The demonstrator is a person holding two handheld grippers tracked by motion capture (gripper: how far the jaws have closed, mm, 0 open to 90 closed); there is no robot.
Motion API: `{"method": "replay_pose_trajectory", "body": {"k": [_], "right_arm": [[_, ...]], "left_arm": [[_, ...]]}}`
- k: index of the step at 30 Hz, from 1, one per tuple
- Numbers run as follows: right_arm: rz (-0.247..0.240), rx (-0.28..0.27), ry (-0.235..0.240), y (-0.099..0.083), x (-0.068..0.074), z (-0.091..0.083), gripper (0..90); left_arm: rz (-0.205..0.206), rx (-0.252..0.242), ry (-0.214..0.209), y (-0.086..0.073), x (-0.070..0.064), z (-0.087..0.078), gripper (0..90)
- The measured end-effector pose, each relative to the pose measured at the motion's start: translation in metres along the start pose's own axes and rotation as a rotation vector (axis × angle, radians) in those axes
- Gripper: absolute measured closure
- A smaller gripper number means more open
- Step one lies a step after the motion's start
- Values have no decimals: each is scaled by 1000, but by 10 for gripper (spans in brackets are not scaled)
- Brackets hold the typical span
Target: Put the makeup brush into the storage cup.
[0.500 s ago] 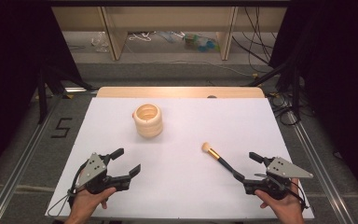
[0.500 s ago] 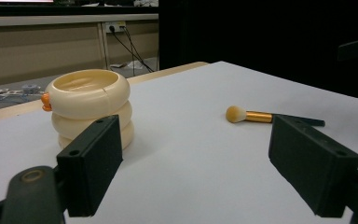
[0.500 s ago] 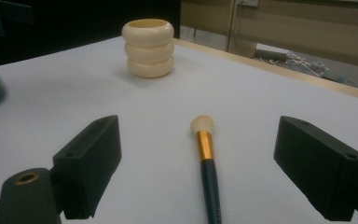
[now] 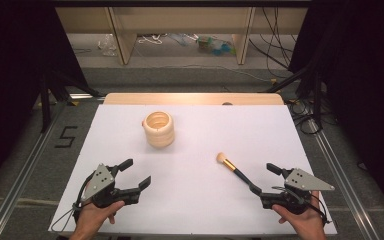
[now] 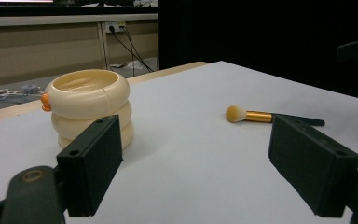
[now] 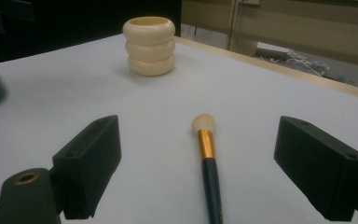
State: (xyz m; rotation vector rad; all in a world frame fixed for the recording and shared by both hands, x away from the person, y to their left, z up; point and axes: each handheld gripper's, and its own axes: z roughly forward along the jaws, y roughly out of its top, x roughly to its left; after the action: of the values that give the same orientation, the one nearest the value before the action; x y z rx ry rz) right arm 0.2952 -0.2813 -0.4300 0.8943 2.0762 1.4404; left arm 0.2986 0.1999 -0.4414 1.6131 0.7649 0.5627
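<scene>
Here my right gripper (image 4: 265,179) gapes wide around the brush (image 6: 209,161) handle, seemingly untouched; left gripper (image 4: 136,173) also gapes.

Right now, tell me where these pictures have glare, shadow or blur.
High view: bright glare on the far wooden table edge, dark surroundings at both sides. Left gripper view: the cream ringed holder casts a soft shadow on the white sheet, and the brush is fairly sharp. Right gripper view: the brush handle blurs toward the bottom edge.

Cream ringed holder (image 4: 158,129), gold-banded dark brush (image 4: 236,171), white table (image 4: 200,200).
</scene>
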Motion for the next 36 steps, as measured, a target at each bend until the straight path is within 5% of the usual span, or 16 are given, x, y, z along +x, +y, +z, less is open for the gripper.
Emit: {"method": "replay_pose_trajectory", "body": {"k": [6,15,24,33,35,36], "right_arm": [[2,-6,12,-1,1,6,156],[-33,102,24,3,1,17,157],[-147,320,52,17,-3,38,242],[-177,482,69,31,-10,59,279],[-206,578,39,33,-9,69,239],[-206,578,39,33,-9,69,239]], "left_arm": [[8,3,-3,0,0,0,175],[4,9,1,-1,1,1,175],[5,9,0,-1,1,2,175],[5,9,1,-1,0,2,175],[4,11,2,-2,0,2,175],[4,11,2,-2,1,2,175]]}}
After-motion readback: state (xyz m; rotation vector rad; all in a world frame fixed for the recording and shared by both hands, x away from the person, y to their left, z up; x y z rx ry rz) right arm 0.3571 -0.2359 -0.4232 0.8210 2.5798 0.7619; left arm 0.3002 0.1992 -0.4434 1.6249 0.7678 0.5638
